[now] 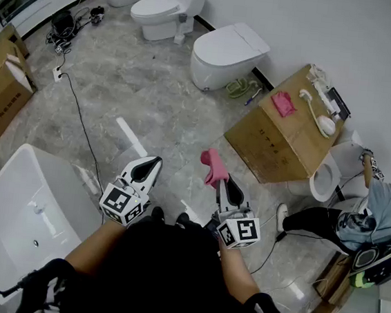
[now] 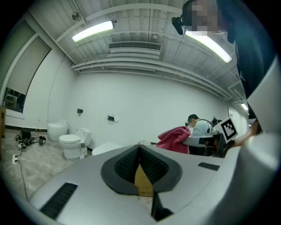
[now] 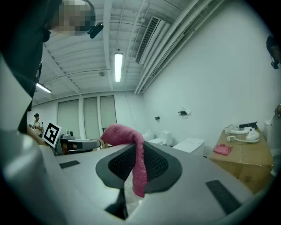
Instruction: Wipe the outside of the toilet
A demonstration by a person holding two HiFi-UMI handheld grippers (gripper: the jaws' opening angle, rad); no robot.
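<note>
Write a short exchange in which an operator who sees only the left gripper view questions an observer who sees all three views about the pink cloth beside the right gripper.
Operator: I can see the pink fabric cloth off to my right. Is it actually gripped?
Observer: Yes. In the right gripper view, the right gripper has its jaws shut on it, with one end hanging down in front of the pads.
Operator: Is there any other cloth in the room?
Observer: Yes. In the head view, a second pink cloth lies on top of the brown cardboard box by the wall.
</note>
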